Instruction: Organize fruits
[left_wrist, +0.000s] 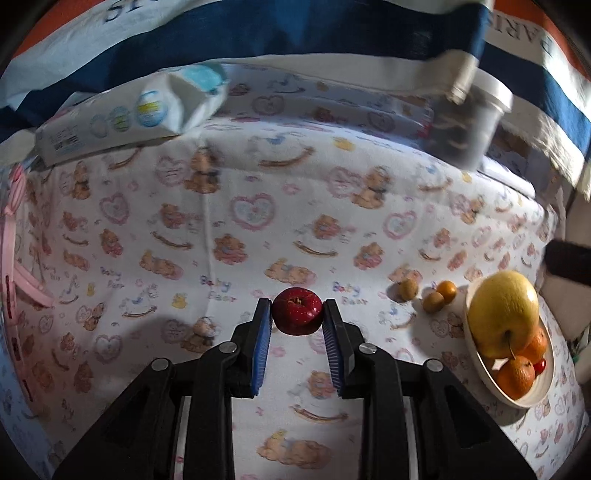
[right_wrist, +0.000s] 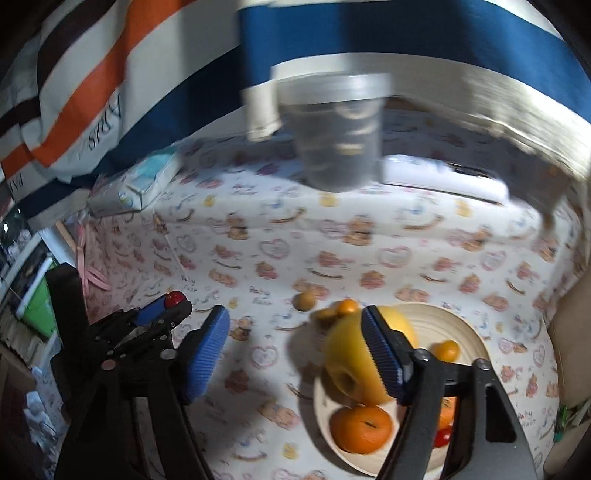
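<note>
Left tool (left_wrist: 297, 308) pinching red apple (left_wrist: 296, 311); right tool (right_wrist: 295, 332) spread, empty, above bowl (right_wrist: 443, 321).

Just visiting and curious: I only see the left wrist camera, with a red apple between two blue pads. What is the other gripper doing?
Observer: The right gripper is open, with nothing between its pads.
Operator: Is anything hidden behind that big yellow apple?
Observer: Yes, a small orange fruit lies behind it in the bowl.
Operator: And past the table's left edge?
Observer: A green container with a white lid stands there.
</note>
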